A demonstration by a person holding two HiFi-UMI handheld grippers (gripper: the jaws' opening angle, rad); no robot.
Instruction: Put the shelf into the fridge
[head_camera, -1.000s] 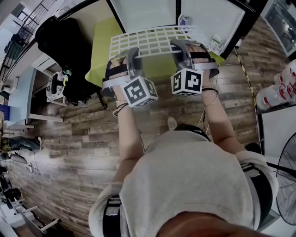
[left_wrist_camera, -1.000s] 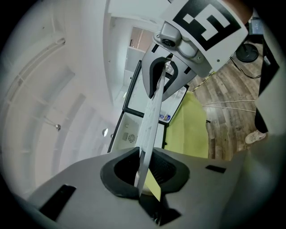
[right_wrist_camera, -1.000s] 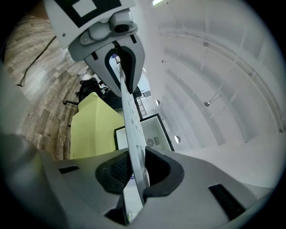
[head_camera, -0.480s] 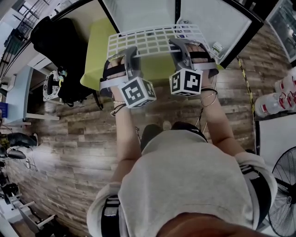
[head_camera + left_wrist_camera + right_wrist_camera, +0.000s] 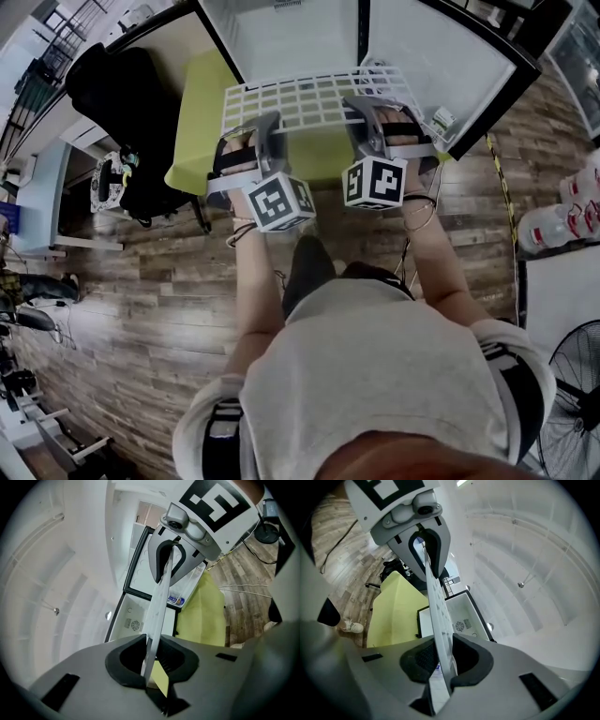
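Observation:
The white grid shelf is held level in front of the open fridge, with its far edge at the fridge's opening. My left gripper is shut on the shelf's near edge at the left. My right gripper is shut on the same edge at the right. In the left gripper view the shelf runs edge-on out of my jaws toward the white fridge interior. In the right gripper view the shelf is likewise clamped in my jaws.
The fridge door stands open at the right, with small items in its racks. A yellow-green table and a black chair stand at the left. Packed bottles and a fan are at the right on the wood floor.
Both grippers have carried the shelf forward toward the fridge opening. The person has stepped forward, and a leg now shows below the hands.

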